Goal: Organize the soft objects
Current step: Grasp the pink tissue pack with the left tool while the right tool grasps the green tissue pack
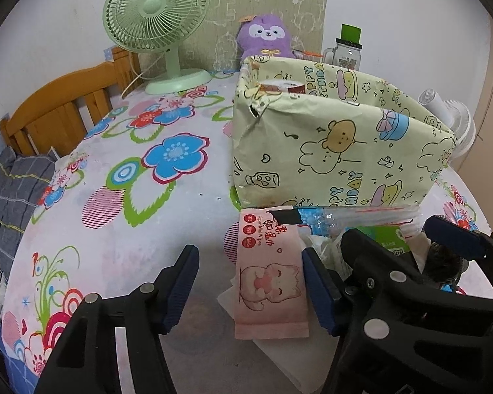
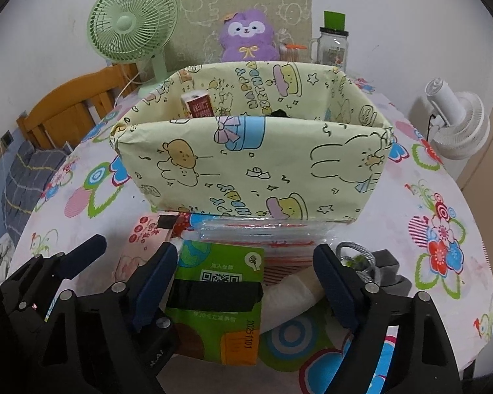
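The pink wipes pack [image 1: 271,275] lies flat on the flowered tablecloth [image 1: 154,216], between the spread fingers of the left claw [image 1: 251,290], closer to the inner finger; no pad presses it yet. The green tissue pack [image 2: 218,298] likewise lies between the spread fingers of the right claw [image 2: 246,287], hard by its inner finger. Just beyond both stands the patterned box [image 2: 246,164], probably where the packs are to go.

left claw [image 1: 251,290] parted, right claw [image 2: 246,290] parted
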Demonstrator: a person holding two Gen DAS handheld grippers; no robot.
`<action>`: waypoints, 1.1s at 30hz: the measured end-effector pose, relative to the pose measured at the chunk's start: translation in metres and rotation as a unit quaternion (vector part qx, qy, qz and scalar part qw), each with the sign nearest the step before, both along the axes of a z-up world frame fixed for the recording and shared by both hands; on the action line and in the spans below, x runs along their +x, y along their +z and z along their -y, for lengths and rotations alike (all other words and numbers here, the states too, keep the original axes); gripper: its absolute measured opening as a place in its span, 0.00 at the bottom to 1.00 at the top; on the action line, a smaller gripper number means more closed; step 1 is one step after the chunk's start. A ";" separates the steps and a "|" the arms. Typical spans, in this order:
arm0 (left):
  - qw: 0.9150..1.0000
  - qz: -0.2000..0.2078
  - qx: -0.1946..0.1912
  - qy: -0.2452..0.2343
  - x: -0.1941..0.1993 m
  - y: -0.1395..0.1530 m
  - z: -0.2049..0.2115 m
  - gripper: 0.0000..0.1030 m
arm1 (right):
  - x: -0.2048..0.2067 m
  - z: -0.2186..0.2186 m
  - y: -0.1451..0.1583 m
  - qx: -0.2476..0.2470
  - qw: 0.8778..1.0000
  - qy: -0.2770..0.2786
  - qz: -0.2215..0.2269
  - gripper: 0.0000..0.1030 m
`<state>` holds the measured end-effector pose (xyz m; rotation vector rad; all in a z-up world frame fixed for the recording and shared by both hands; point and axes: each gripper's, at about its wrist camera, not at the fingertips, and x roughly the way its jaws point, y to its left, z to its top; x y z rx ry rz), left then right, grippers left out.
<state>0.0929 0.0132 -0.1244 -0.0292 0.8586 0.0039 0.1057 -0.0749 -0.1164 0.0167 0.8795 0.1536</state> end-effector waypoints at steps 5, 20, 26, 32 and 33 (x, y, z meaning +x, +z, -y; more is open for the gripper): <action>1.000 -0.005 -0.008 -0.003 0.003 -0.003 -0.002 0.63 | 0.002 -0.002 -0.003 0.004 1.000 0.002 -0.006 0.80; 0.999 -0.005 -0.035 -0.024 -0.002 -0.004 0.000 0.39 | 0.001 -0.004 -0.006 0.047 0.999 0.018 -0.020 0.64; 0.999 0.001 -0.025 -0.027 -0.004 -0.001 0.005 0.38 | 0.001 -0.006 -0.006 0.040 0.999 0.015 -0.018 0.51; 0.999 0.006 -0.027 -0.028 -0.004 0.002 0.004 0.38 | -0.002 -0.005 -0.002 0.036 0.999 0.012 -0.009 0.49; 0.999 0.007 -0.026 -0.028 -0.005 0.003 0.004 0.38 | -0.002 -0.005 -0.001 0.035 0.999 0.011 -0.008 0.49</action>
